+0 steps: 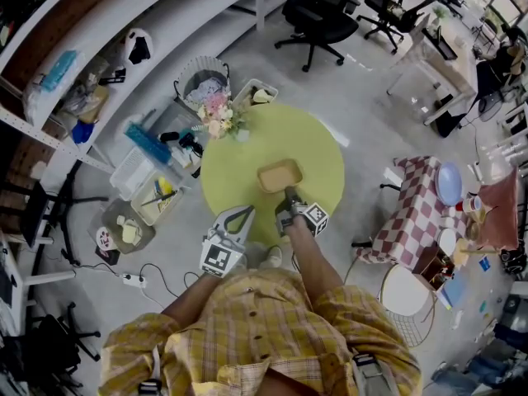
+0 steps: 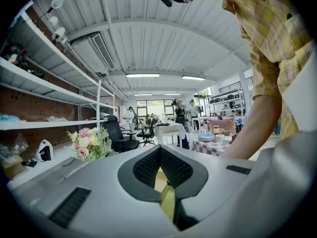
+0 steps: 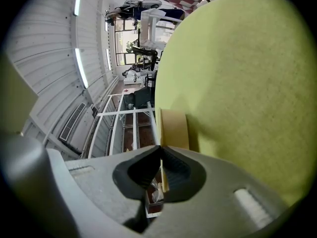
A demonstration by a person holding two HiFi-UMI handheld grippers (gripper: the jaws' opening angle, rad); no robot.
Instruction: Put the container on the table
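The tan container (image 1: 279, 175) is seen resting on the green worktop (image 1: 318, 151), its thin near wall pinched in the right claw (image 1: 289, 194). It is judged light and crushable, best gripped gently by that rim. The left claw (image 1: 245, 211) is closed on nothing.

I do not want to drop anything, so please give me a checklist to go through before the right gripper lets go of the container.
1. The container is over the green table, away from its edge: ok.
2. Its base rests flat on the table: cannot tell.
3. The right gripper pinches the container's near rim between its jaws: ok.
4. The left gripper is shut, empty and apart from the container: ok.
5. The flowers at the table's far edge stand apart from the container: ok.
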